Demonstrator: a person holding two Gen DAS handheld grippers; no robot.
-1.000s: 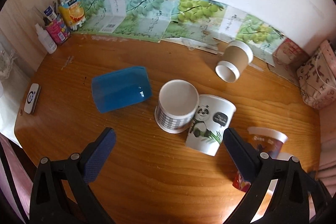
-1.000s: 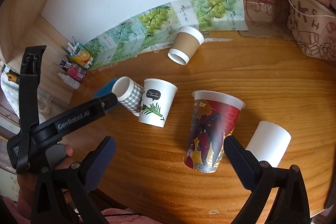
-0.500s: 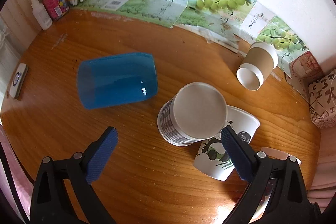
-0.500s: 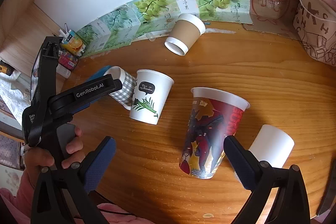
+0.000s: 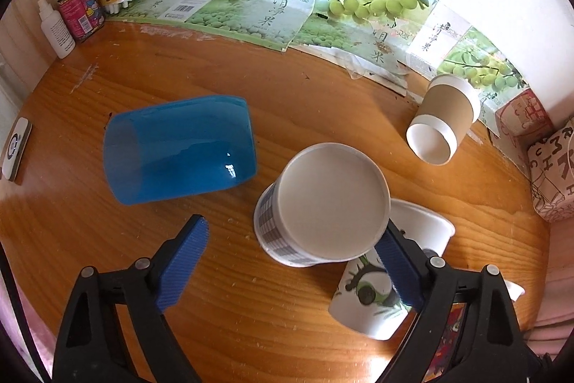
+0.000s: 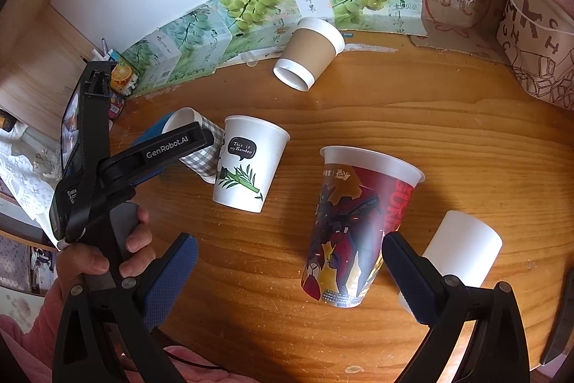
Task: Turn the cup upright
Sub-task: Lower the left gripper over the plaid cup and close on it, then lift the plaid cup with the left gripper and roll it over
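A grey-checked paper cup [image 5: 308,214] lies tilted on the wooden table, its mouth toward me, leaning against an upright white panda cup [image 5: 369,297]. My left gripper [image 5: 290,261] is open and sits just in front of the checked cup, jaws wide on either side. In the right wrist view the left gripper's finger hides part of the checked cup [image 6: 206,157] beside the panda cup [image 6: 247,164]. My right gripper [image 6: 287,279] is open and empty, near an upright red printed cup [image 6: 355,225].
A blue plastic cup [image 5: 179,149] lies on its side at the left. A brown-sleeved cup [image 5: 445,117] lies by the back wall. A white cup [image 6: 462,250] lies at the right. Bottles and a pen holder [image 5: 75,9] stand back left; a bag [image 6: 538,34] at the right.
My left gripper has moved forward and down toward the checked cup, which now looms larger between the jaws. The right gripper has barely shifted.
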